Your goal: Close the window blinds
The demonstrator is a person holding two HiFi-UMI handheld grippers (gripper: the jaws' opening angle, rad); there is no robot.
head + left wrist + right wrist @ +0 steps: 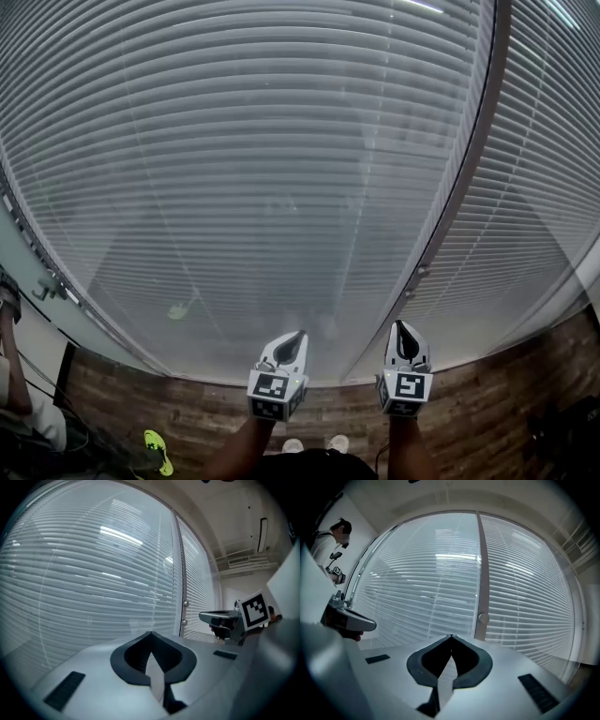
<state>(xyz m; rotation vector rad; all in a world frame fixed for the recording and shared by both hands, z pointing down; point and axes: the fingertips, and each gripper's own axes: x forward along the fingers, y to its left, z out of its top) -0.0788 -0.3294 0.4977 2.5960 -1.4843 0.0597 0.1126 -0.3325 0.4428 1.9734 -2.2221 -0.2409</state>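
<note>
Blinds [234, 141] hang with slats [281, 84] running level, side to side.

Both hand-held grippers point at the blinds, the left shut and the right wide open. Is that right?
Not quite: the right hand-held gripper is shut too, its jaw tips meeting with nothing between them, as the right gripper view shows. The rest holds.

— Any words, numbers or brand names to read here?
— None. The only print is a black-and-white square pattern on the white marker cube [277, 386] of the left gripper [300, 335], and another on the right gripper's [399, 325] matching cube [406, 385] (coded blocks, not letters).
</note>
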